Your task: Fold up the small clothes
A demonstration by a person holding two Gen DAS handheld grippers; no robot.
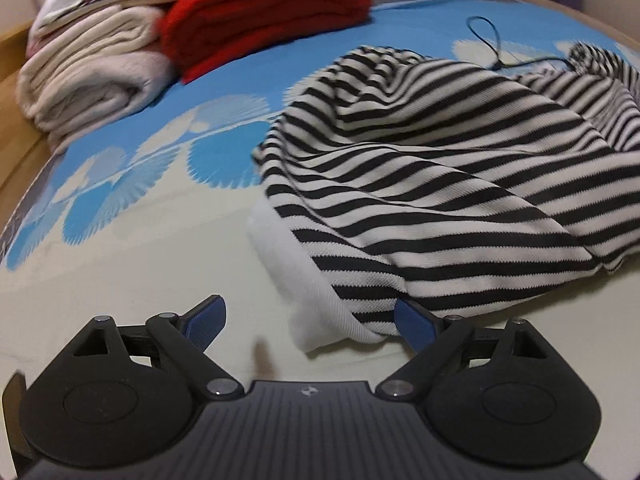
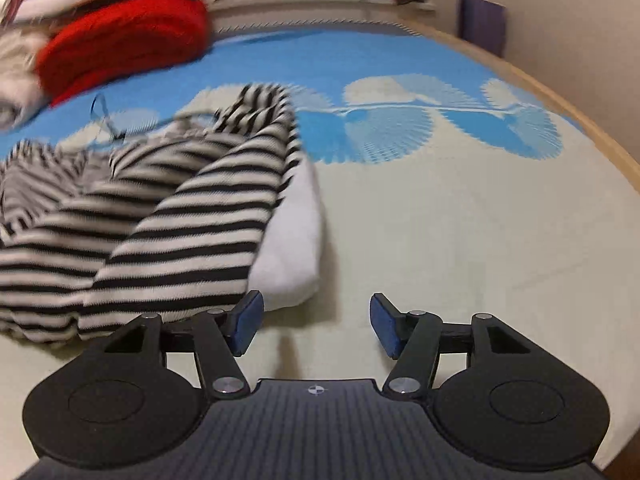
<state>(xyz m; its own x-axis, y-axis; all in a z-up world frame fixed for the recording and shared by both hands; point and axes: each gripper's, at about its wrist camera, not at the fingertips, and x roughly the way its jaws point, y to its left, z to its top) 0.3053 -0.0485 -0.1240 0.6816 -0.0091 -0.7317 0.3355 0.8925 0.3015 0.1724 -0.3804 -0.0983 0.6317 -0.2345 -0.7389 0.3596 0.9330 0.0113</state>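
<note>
Both tools stand wide apart and hold nothing, low over the bed, with the striped garment crumpled between them. From the left tool the garment lies ahead and to its right, and its white ribbed hem reaches in between the blue pads, the right-hand pad tucked just beside or under the cloth edge; whether it touches I cannot tell. From the right tool the same garment lies ahead and to its left, its white hem band ending just beyond the left-hand pad. The garment's long axis seems to run away from both tools toward the far side of the bed, where a thin dark cord lies. I judge the left tool nearer to a grip on the hem. Open bed lies to the right of the right tool, up to the wooden edge; the red folded cloth and cream folded pile crowd the far left.
</note>
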